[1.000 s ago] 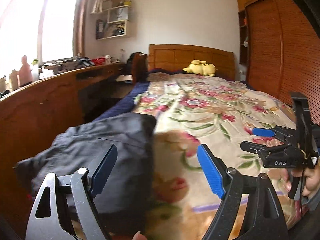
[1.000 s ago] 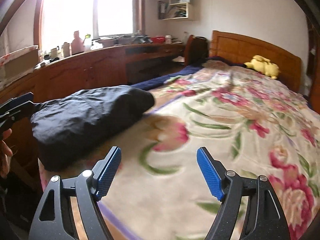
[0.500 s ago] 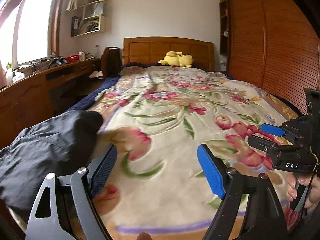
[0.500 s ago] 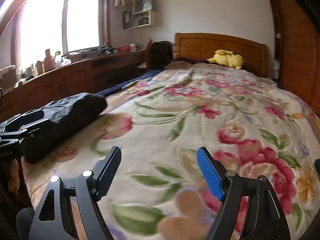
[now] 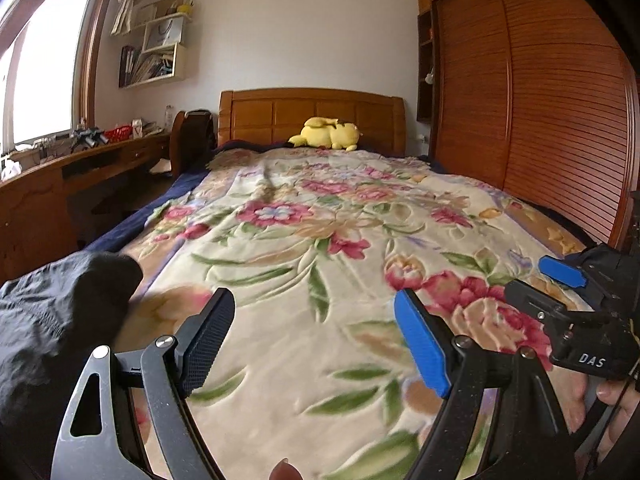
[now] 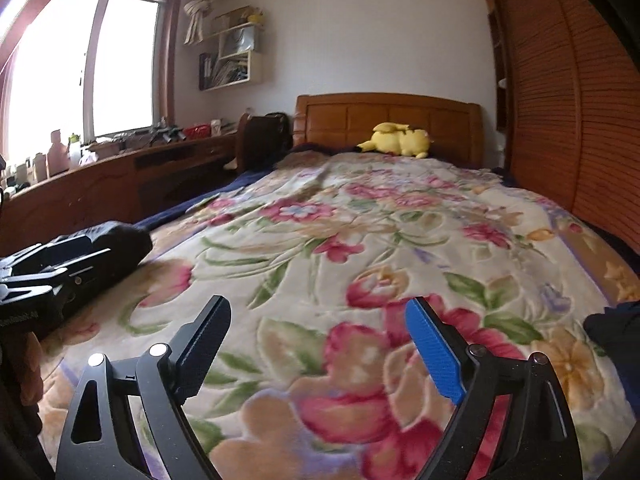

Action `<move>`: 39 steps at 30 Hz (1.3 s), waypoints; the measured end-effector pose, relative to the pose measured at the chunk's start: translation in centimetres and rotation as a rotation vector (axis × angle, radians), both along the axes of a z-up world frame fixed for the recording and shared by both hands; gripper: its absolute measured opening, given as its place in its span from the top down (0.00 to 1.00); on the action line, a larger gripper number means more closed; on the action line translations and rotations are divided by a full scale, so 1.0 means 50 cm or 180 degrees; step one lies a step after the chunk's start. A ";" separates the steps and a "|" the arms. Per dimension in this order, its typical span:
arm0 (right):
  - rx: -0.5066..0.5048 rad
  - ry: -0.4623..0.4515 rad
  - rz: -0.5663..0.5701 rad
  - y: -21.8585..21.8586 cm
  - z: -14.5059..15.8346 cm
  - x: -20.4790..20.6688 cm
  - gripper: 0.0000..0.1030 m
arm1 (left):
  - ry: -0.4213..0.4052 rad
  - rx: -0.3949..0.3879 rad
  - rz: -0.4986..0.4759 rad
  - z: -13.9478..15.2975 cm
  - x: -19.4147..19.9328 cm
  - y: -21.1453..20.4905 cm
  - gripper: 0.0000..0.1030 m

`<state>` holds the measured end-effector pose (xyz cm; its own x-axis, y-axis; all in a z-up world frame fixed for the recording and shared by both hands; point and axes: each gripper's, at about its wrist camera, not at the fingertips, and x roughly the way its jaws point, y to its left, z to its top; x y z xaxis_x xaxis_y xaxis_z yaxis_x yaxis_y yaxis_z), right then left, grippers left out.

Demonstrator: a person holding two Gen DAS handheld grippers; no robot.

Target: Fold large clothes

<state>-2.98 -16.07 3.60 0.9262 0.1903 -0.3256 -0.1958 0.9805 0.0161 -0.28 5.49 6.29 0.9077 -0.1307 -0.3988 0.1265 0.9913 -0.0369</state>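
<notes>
The left gripper point(image 5: 314, 344) is hovering over the floral blanket point(image 5: 304, 240) with its jaws standing wide and nothing between them. The right gripper point(image 6: 318, 350) is likewise wide and empty; its jaws have just been opening further, with only blanket showing in the gap.

The dark garment point(image 5: 56, 316) is lying bunched at the lower left of the left wrist view, on the blanket's near left edge, just beside the left gripper's black finger and not touching it as far as the picture shows. In the right wrist view the same garment point(image 6: 128, 240) is sitting at mid left, partly hidden behind the left gripper point(image 6: 44, 276), and well apart from the right gripper. Its long axis is running from the near left corner of the bed up toward the middle of the frame, roughly along the bed's left side.

So the garment is lying to the left of both tools, and the left hand is clearly the nearer one. Both grippers are pointing up the bed toward the headboard point(image 5: 312, 114), not at the garment.

A second dark patch point(image 6: 612, 328) is showing at the right edge of the right wrist view; whether it is more clothing I cannot tell.

The fold looks not yet begun: the garment is lumped, not spread.
</notes>
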 end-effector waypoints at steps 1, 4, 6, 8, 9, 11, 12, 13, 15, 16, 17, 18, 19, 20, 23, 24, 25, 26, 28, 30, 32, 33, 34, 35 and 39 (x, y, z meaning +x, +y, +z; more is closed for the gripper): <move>0.0020 -0.0026 -0.0027 0.001 -0.003 0.002 0.13 | -0.0026 0.0011 0.0001 0.004 0.000 -0.009 0.20; 0.0079 -0.0106 -0.0112 -0.014 -0.004 -0.016 0.13 | -0.0120 -0.0020 0.0019 0.011 -0.008 -0.024 0.20; 0.0070 -0.0161 -0.0189 -0.019 -0.007 -0.028 0.13 | -0.0159 -0.0020 0.0026 0.009 -0.013 -0.029 0.20; 0.0043 -0.0214 -0.0246 -0.017 -0.011 -0.035 0.13 | -0.0206 0.0057 0.0035 0.005 -0.019 -0.040 0.20; 0.0033 -0.0234 -0.0273 -0.015 -0.014 -0.040 0.13 | -0.0229 0.0093 0.0051 0.002 -0.022 -0.043 0.20; 0.0037 -0.0272 -0.0315 -0.013 -0.021 -0.046 0.13 | -0.0272 0.0100 0.0069 -0.004 -0.029 -0.047 0.20; 0.0034 -0.0291 -0.0319 -0.011 -0.025 -0.049 0.13 | -0.0286 0.0082 0.0062 -0.008 -0.031 -0.046 0.20; 0.0021 -0.0314 -0.0323 -0.008 -0.028 -0.050 0.13 | -0.0295 0.0071 0.0050 -0.011 -0.033 -0.045 0.20; -0.0009 -0.0338 -0.0362 0.001 -0.035 -0.052 0.13 | -0.0298 0.0086 0.0052 -0.021 -0.034 -0.045 0.20; -0.0008 -0.0337 -0.0364 -0.001 -0.039 -0.050 0.13 | -0.0300 0.0109 0.0066 -0.026 -0.033 -0.044 0.20; -0.0004 -0.0338 -0.0369 0.003 -0.043 -0.050 0.13 | -0.0307 0.0125 0.0083 -0.031 -0.033 -0.044 0.20; -0.0001 -0.0345 -0.0366 0.005 -0.048 -0.050 0.13 | -0.0315 0.0143 0.0099 -0.037 -0.031 -0.042 0.20; 0.0001 -0.0361 -0.0364 0.002 -0.049 -0.048 0.13 | -0.0320 0.0153 0.0110 -0.043 -0.029 -0.040 0.20; 0.0000 -0.0386 -0.0375 0.001 -0.053 -0.047 0.13 | -0.0326 0.0146 0.0123 -0.048 -0.027 -0.035 0.20; 0.0007 -0.0444 -0.0400 -0.001 -0.064 -0.044 0.13 | -0.0384 0.0104 0.0165 -0.060 -0.024 -0.019 0.20; 0.0014 -0.0453 -0.0422 -0.001 -0.067 -0.042 0.13 | -0.0409 0.0109 0.0189 -0.065 -0.023 -0.016 0.20; 0.0023 -0.0462 -0.0422 -0.005 -0.073 -0.038 0.13 | -0.0408 0.0121 0.0203 -0.069 -0.021 -0.015 0.20; 0.0018 -0.0455 -0.0442 -0.006 -0.077 -0.035 0.13 | -0.0391 0.0137 0.0215 -0.074 -0.018 -0.013 0.20; 0.0008 -0.0405 -0.0445 -0.008 -0.084 -0.024 0.13 | -0.0370 0.0141 0.0207 -0.081 -0.014 -0.013 0.20; -0.0006 -0.0385 -0.0463 -0.010 -0.088 -0.016 0.13 | -0.0351 0.0147 0.0205 -0.086 -0.013 -0.013 0.20; -0.0019 -0.0361 -0.0470 -0.012 -0.089 -0.010 0.13 | -0.0352 0.0161 0.0211 -0.088 -0.013 -0.015 0.20; -0.0016 -0.0357 -0.0467 -0.012 -0.087 -0.009 0.13 | -0.0350 0.0151 0.0204 -0.088 -0.013 -0.014 0.20; -0.0016 -0.0359 -0.0470 -0.013 -0.086 -0.008 0.13 | -0.0347 0.0149 0.0203 -0.088 -0.013 -0.015 0.20; -0.0020 -0.0366 -0.0469 -0.012 -0.085 -0.009 0.13 | -0.0345 0.0143 0.0203 -0.089 -0.013 -0.015 0.20; -0.0025 -0.0378 -0.0464 -0.014 -0.080 -0.007 0.13 | -0.0344 0.0127 0.0200 -0.090 -0.013 -0.015 0.20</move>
<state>-3.35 -16.75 -0.41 0.9757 0.0491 -0.2134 -0.0517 0.9986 -0.0065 -0.95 4.75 1.80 0.9516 -0.0583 -0.3019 0.0652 0.9978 0.0131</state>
